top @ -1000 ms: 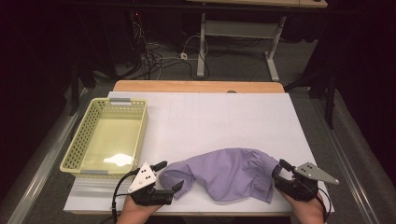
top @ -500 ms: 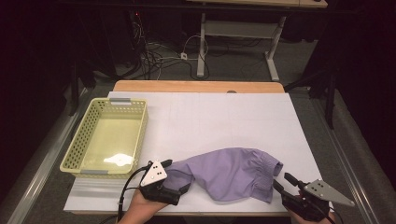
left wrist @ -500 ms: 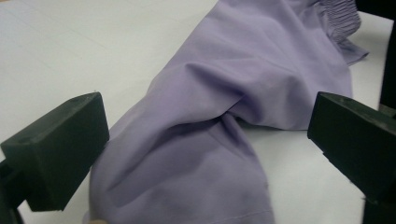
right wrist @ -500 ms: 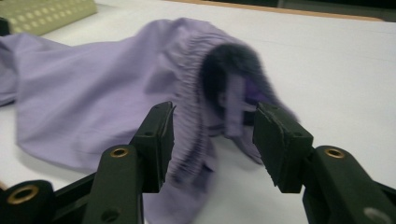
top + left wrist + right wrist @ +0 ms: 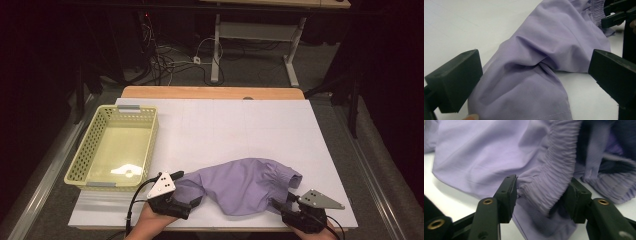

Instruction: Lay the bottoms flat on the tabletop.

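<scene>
A purple garment (image 5: 245, 182) with an elastic waistband lies crumpled on the white table (image 5: 240, 125) near the front edge. My left gripper (image 5: 187, 189) sits at its left end. The jaws have just been opening and stand wide, with a cloth leg (image 5: 529, 82) lying loose between them, and neither pad presses on it. My right gripper (image 5: 281, 201) is at the garment's lower right. In the right gripper view, the right gripper (image 5: 541, 195) is shut on the gathered waistband (image 5: 551, 177), which is bunched between its pads.
A pale yellow perforated basket (image 5: 80, 160) stands at the table's left side with nothing in it. Bare white table stretches behind the garment to the wooden far edge (image 5: 210, 92). Beyond it, cables and desk legs stand on the floor.
The right gripper has drawn back toward the near edge and now holds the garment's lower right corner. The left gripper has rolled in place, and its jaws stand wider.
</scene>
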`<state>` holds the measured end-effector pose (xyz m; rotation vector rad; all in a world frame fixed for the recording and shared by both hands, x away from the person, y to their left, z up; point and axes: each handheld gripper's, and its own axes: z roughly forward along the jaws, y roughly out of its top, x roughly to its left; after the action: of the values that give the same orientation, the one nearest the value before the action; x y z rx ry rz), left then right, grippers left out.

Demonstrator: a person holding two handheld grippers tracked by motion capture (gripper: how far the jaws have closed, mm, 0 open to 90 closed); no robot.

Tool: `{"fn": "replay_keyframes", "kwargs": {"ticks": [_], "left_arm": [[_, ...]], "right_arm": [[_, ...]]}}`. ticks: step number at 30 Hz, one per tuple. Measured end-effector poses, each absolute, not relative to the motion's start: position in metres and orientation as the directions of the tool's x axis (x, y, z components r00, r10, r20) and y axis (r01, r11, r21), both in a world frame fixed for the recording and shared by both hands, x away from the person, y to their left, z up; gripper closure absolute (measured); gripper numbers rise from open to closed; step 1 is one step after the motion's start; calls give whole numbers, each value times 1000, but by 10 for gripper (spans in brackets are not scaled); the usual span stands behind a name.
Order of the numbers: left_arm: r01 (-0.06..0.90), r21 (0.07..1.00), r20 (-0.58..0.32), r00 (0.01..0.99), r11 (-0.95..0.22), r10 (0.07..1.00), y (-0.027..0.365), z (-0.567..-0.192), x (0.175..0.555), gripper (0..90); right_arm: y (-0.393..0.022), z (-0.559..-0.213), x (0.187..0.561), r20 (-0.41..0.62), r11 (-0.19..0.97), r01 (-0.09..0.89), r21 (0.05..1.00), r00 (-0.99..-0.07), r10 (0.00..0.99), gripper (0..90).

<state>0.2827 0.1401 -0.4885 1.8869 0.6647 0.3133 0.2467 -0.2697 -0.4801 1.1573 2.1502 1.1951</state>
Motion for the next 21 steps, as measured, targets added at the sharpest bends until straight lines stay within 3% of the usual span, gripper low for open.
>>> {"fn": "replay_keyframes", "kwargs": {"ticks": [4,16,21], "left_arm": [[298,903,-82,827,-309,556,138,-488,284,0],[282,920,-93,833,-273,545,143,-489,282,0],[271,922,-84,836,-276,542,143,-489,281,0]], "right_arm": [[-269,-482,251,33,278,479,832,-545,838,493],[-248,-473,251,-35,321,388,864,-590,807,823],[-240,-459,250,-69,334,334,882,-608,791,868]]}}
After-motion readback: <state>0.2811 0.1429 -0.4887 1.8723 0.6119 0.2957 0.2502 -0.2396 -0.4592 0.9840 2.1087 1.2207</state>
